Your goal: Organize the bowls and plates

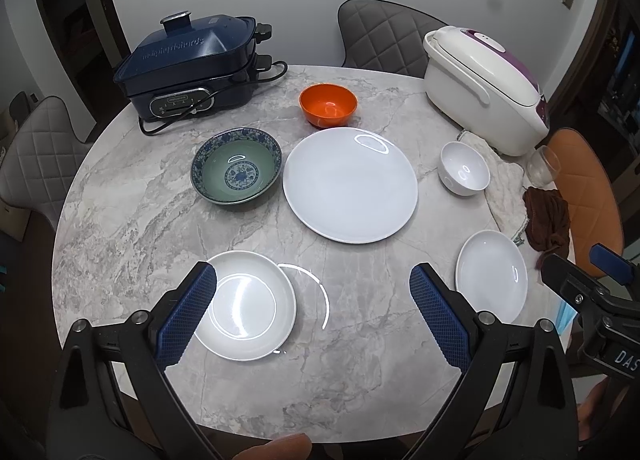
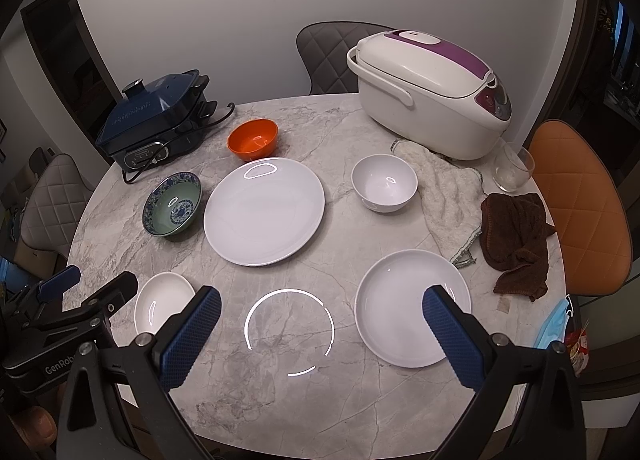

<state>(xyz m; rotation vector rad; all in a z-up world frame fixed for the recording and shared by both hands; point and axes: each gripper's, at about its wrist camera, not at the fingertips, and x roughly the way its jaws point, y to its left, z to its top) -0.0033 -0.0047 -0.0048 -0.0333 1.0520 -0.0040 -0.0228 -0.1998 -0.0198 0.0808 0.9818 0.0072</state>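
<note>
Left wrist view: left gripper (image 1: 312, 310) spread wide, empty, above round grey marble table (image 1: 132, 219); small shallow white plate (image 1: 248, 306) beneath its left finger; large flat white plate (image 1: 350, 185) central, patterned blue-green bowl (image 1: 237, 165) just beside it, orange bowl (image 1: 328, 105) behind.

Right wrist view: right gripper (image 2: 322, 334) spread wide, empty; medium white plate (image 2: 404, 306) under its right finger; small white bowl (image 2: 385, 182) beyond.

Round marble table (image 2: 280, 392) spreads out ahead of both grippers. Straight ahead of the right gripper (image 2: 320, 334) sits the big plate (image 2: 264, 211), an orange bowl (image 2: 253, 139) beyond it, a patterned bowl (image 2: 172, 205) to its left. A small plate (image 2: 160, 302) lies near left, a medium plate (image 2: 404, 308) near right. The white bowl (image 2: 384, 182) sits ahead right, just beside a pale cloth (image 2: 448, 199); a brown cloth (image 2: 516, 240) and a glass (image 2: 514, 166) are further right. Far back, a blue cooker (image 2: 156, 119) stands left and a white cooker (image 2: 432, 95) right.
</note>
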